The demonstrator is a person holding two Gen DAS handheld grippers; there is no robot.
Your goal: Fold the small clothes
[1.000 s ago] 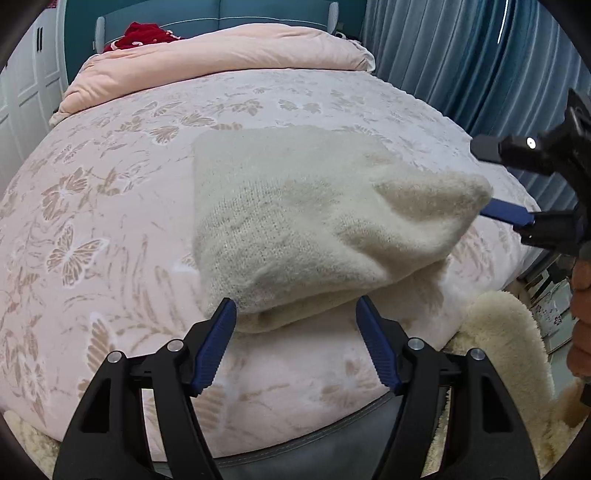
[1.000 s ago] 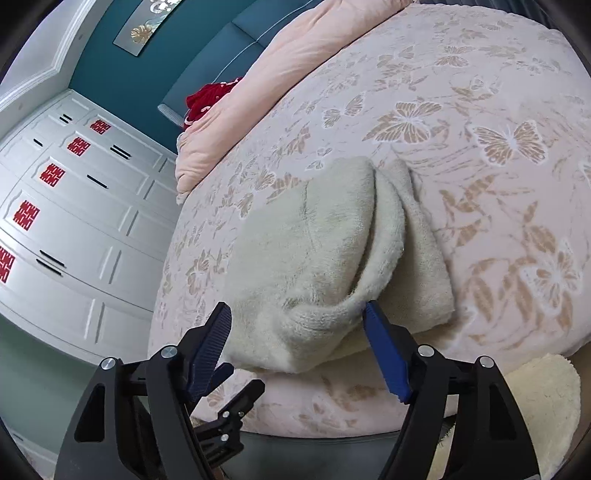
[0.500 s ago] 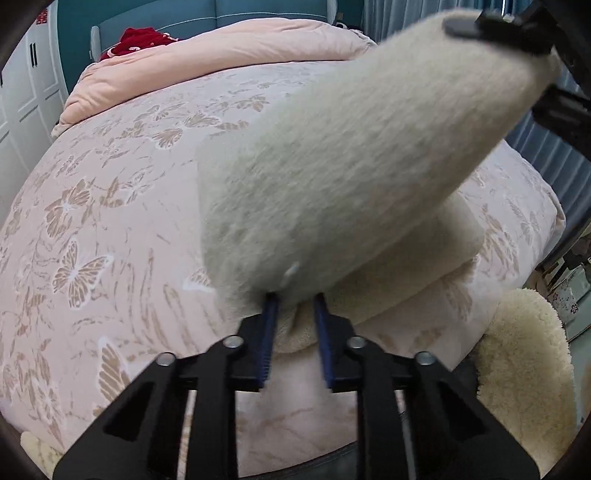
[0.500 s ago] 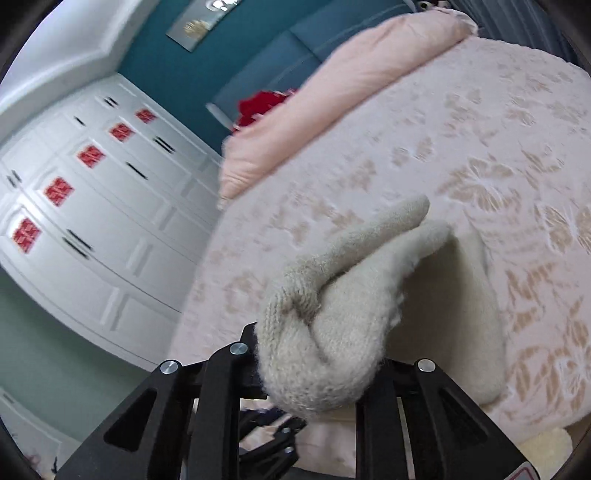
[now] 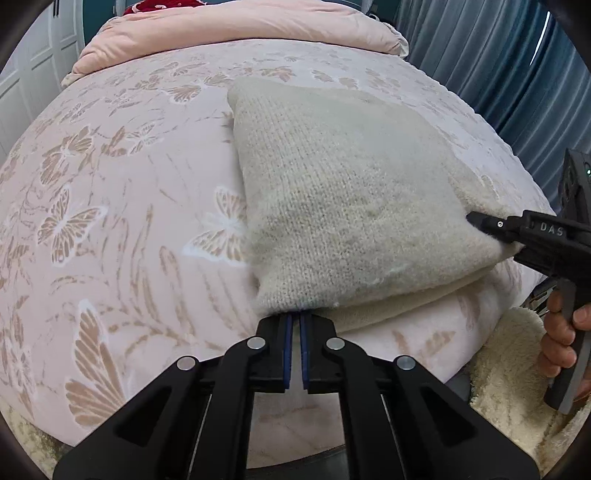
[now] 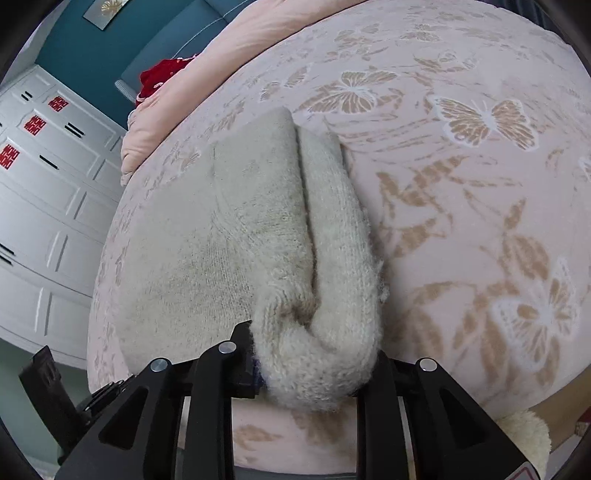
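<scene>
A folded cream knit sweater [image 5: 351, 206] lies on the pink butterfly-print bed [image 5: 110, 221]. My left gripper [image 5: 294, 317] is shut on the sweater's near corner, its blue pads almost together with fabric pinched at the tips. In the left wrist view my right gripper [image 5: 476, 221] bites the sweater's right corner, held by a person's hand [image 5: 561, 332]. In the right wrist view a thick bunch of the sweater [image 6: 258, 229] fills the right gripper [image 6: 314, 369]. Its jaws are opening slightly while the fabric is still pressed between them.
A rolled pink duvet [image 5: 240, 33] and a red garment [image 6: 162, 77] lie at the head of the bed. White wardrobe doors [image 6: 48, 184] stand on one side, blue curtains [image 5: 498, 74] on the other. A fluffy cream rug [image 5: 509, 387] lies below the bed's edge.
Both grippers, open around the sweater's edges a second ago, closed on it. The right one lifted its corner high, then brought it back down onto the bed.
</scene>
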